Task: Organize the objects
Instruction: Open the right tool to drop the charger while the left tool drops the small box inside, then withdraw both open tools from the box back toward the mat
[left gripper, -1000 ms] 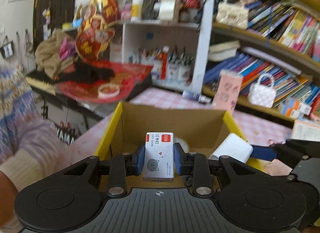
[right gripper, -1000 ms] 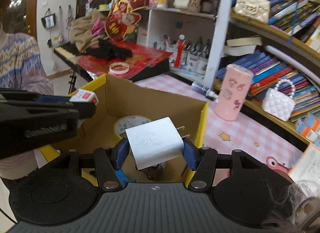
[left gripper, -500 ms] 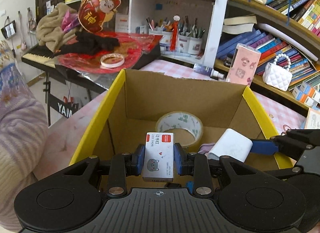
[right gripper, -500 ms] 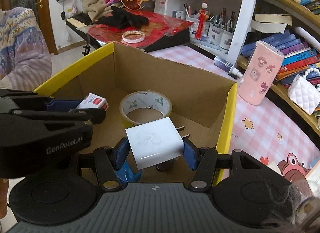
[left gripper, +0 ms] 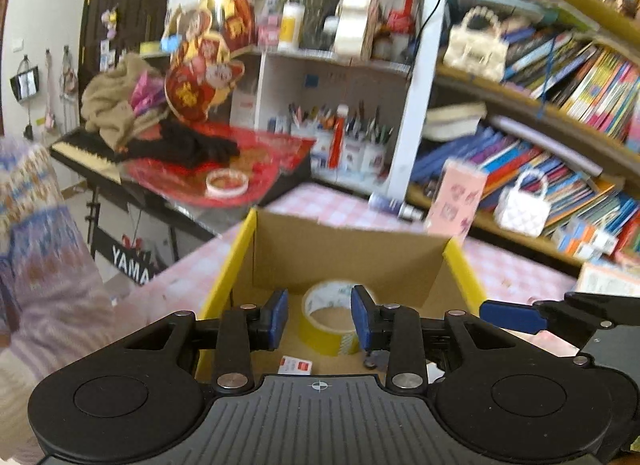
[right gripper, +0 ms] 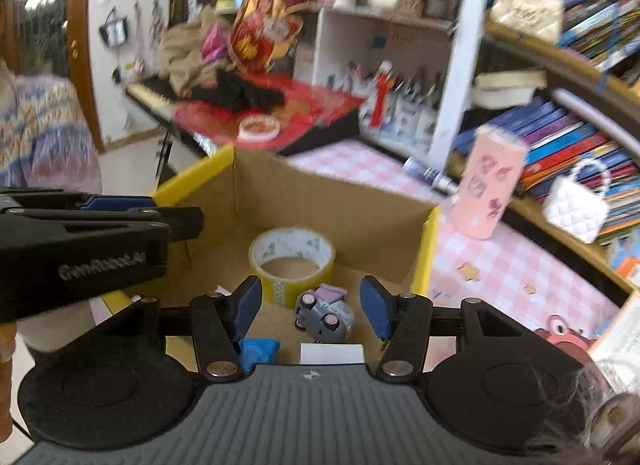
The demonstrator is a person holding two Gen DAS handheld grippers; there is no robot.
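Note:
My left gripper (left gripper: 319,319) hangs over the yellow-rimmed cardboard box (left gripper: 240,249), its jaws opening and nothing between them. The small white and red staple box (left gripper: 296,365) lies on the box floor just below it. A yellow tape roll (left gripper: 328,317) stands further in. My right gripper (right gripper: 311,305) is also over the box, jaws closing slightly with nothing in them. The white charger (right gripper: 332,353) lies on the floor beneath it, beside a grey toy car (right gripper: 324,311) and a blue lump (right gripper: 258,349). The left gripper (right gripper: 176,217) reaches in from the left of the right wrist view.
The box sits on a pink checked tablecloth (right gripper: 500,265). A pink tumbler (right gripper: 488,185) stands to its right, before shelves of books (left gripper: 560,105). A keyboard piled with cloth and red paper (left gripper: 192,153) lies behind. A person's patterned sleeve (left gripper: 36,245) is at left.
Both grippers let go over the box: the staple box and the white charger now lie on its floor. Both hands dipped toward the box, then came back up.

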